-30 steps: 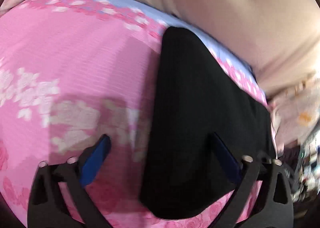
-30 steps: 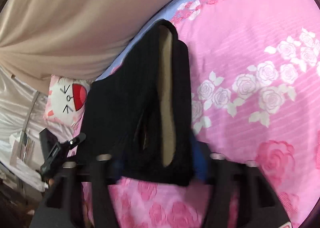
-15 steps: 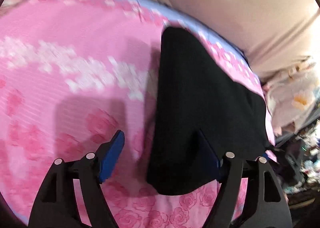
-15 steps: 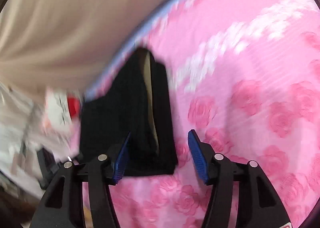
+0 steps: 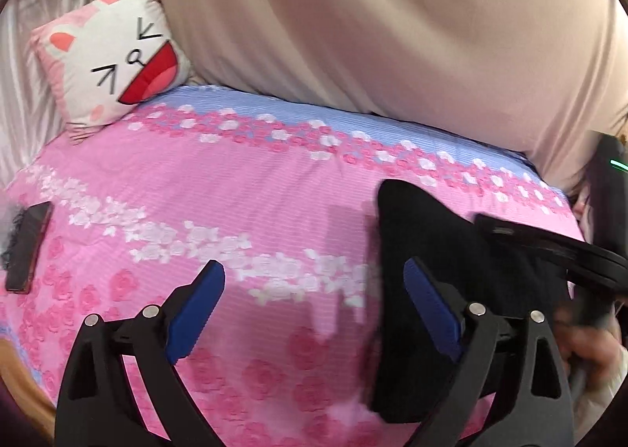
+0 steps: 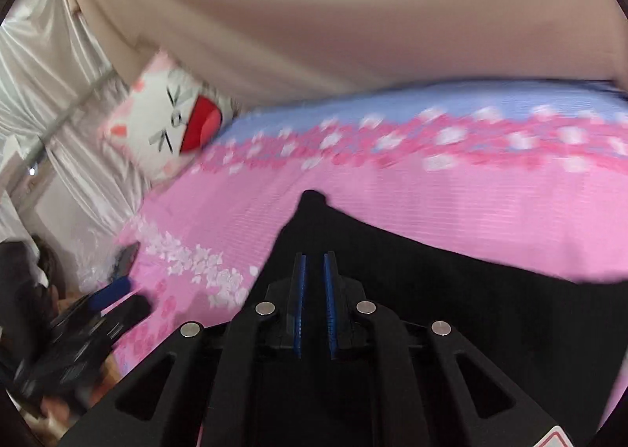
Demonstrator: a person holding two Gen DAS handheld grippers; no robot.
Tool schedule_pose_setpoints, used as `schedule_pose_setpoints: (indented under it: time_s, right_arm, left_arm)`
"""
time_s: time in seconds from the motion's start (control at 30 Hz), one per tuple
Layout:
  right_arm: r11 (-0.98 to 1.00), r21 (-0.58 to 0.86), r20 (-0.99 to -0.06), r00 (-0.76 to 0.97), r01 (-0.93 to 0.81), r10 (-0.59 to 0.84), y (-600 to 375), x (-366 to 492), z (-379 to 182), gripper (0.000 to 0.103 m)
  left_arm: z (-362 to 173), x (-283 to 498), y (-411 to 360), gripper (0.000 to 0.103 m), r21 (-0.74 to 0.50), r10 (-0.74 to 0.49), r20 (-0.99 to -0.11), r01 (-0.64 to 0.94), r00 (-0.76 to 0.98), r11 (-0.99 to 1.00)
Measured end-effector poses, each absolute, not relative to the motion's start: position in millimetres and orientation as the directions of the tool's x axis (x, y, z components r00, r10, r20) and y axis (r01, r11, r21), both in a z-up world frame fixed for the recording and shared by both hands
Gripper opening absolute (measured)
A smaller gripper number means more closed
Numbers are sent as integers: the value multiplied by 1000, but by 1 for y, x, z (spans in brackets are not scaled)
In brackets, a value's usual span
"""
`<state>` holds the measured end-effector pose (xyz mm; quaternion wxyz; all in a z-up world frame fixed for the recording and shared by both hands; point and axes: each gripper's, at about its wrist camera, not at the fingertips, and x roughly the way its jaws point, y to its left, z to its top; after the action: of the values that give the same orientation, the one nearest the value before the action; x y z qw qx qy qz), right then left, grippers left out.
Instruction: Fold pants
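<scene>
The right claw [image 6: 313,262] is seen with its blue pads pressed almost together, only a thin slit being left; its jaws have just been closing. It cannot be told whether a fold of cloth is caught in that slit. The black knitted pants [image 6: 431,290] lie directly behind it, across the lower middle of the frame, on the pink rose-printed bed cover [image 6: 431,203].

The left claw [image 5: 312,266] is spread wide and its jaws have just been opening. Nothing is held between them, and only the bed cover [image 5: 235,192] is seen in the gap. The pants [image 5: 431,227] are found at the lower right of that frame, partly behind the right-hand finger.

If no cloth was caught by the right claw, the next fold would probably be started with nothing in hand. If only a thin edge was pinched, it could slip out and the bundle could be opened again.

If the left claw is closed too low, the bed cover may be gripped together with the pants and dragged along.
</scene>
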<state>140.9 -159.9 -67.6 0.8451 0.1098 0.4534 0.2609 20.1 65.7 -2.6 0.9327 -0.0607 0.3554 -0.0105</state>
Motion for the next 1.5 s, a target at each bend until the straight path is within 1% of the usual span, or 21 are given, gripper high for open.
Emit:
schedule_pose_setpoints:
  time_s: [0.03, 0.13, 0.23, 0.4, 0.47, 0.6, 0.63, 0.67, 0.73, 0.77, 0.83, 0.9, 0.97, 1.0, 1.07, 1.1, 1.17, 1.27, 1.37, 1.43, 1.5]
  right_arm:
    - [834, 435, -729, 412, -338, 547, -141, 155, -86, 15]
    - [838, 398, -743, 405, -374, 533, -101, 172, -106, 11]
    - [845, 369, -755, 405, -387, 515, -92, 173, -102, 17]
    - [800, 493, -626, 498, -343, 600, -160, 141, -67, 16]
    - [837, 473, -610, 582, -276, 537, -208, 121, -52, 17]
    - [907, 413, -690, 622, -83, 371, -284, 115, -69, 18]
    - [916, 399, -727, 594, -43, 345, -301, 122, -89, 2]
    - [892, 451, -728, 574, -12, 376, -317, 127, -107, 0]
    - [789, 613, -654, 592, 49, 471, -342, 120, -110, 0]
    - [806, 590, -658, 608, 48, 445, -339, 115, -101, 0]
    - [852, 522, -653, 632, -25, 418, -320, 110, -78, 12]
    - [874, 481, -671, 611, -72, 420, -307, 119, -75, 12]
    - [930, 368, -746, 596, -4, 297, -312, 140, -95, 0]
    - [916, 399, -753, 586, 45, 299, -323, 147, -107, 0]
    - [840, 533, -696, 617, 102, 367, -350, 139, -105, 0]
    - [842, 525, -687, 645, 121, 336, -356, 131, -98, 0]
    - [849, 518, -638, 708, 103, 304, -364, 107, -76, 12]
    - [852, 522, -614, 708, 32, 349, -365, 78, -68, 12]
    - [908, 407, -717, 650, 96, 252, -365, 69, -98, 13]
    - [845, 520, -673, 669, 126, 314, -381, 55, -105, 11]
    - [859, 499, -656, 698, 116, 286, -378, 44, -87, 17]
  left_arm:
    - [-3, 19, 70, 93, -115, -50, -663, -35, 747, 993]
    - [-7, 22, 83, 93, -119, -34, -668, -62, 743, 991]
    - [-10, 28, 86, 93, -123, -43, -673, -54, 738, 991]
    - [-5, 37, 67, 94, -138, -116, -666, 31, 737, 990]
    - [-1, 40, 57, 95, -142, -143, -657, 64, 740, 988]
    - [-5, 57, 24, 98, -165, -211, -651, 136, 729, 977]
    - [-11, 63, 15, 98, -153, -217, -655, 154, 724, 976]
    - [-23, 74, 1, 98, -106, -186, -677, 156, 712, 982]
    - [-47, 88, -14, 98, -20, -107, -719, 134, 686, 991]
    - [-61, 95, -19, 98, 20, -61, -747, 114, 662, 993]
    - [-69, 95, -16, 98, 7, -61, -753, 100, 655, 995]
    - [-68, 94, -10, 98, -27, -82, -749, 93, 657, 995]
    - [-70, 94, -9, 98, -37, -88, -756, 92, 649, 995]
    - [-71, 94, -9, 98, -45, -94, -756, 93, 648, 995]
    - [-72, 93, -11, 98, -43, -97, -755, 98, 648, 994]
    - [-72, 92, -11, 98, -31, -88, -752, 99, 654, 995]
    - [-72, 91, -11, 98, -16, -82, -744, 105, 664, 994]
    - [-74, 91, -10, 98, -33, -89, -739, 96, 668, 995]
    - [-74, 90, -11, 98, -25, -81, -730, 92, 678, 995]
    - [-72, 90, -12, 98, -11, -72, -732, 94, 677, 995]
    - [-65, 84, -13, 98, 10, -59, -727, 96, 684, 995]
